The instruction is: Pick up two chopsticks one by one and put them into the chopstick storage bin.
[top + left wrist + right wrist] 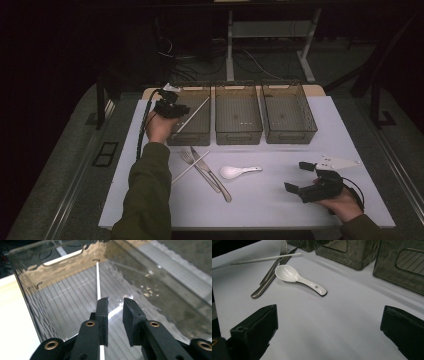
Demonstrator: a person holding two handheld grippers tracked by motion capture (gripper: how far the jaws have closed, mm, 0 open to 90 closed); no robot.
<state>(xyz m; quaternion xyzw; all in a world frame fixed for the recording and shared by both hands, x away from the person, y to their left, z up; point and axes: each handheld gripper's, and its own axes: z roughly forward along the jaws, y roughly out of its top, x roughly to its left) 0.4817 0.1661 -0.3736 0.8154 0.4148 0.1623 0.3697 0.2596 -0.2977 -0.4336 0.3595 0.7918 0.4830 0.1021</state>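
A white chopstick lies slanted inside the left smoky bin, its near end passing under my left gripper's left jaw. My left gripper hovers over that bin's near left corner, open by a narrow gap and holding nothing. My right gripper rests wide open near the table's front right, pointing at a white spoon. Left of the spoon lie a fork, a knife and a second white chopstick, crossing one another.
Two more smoky bins, middle and right, stand in a row beside the left one at the back of the white table. Dark floor, cables and desk legs lie beyond.
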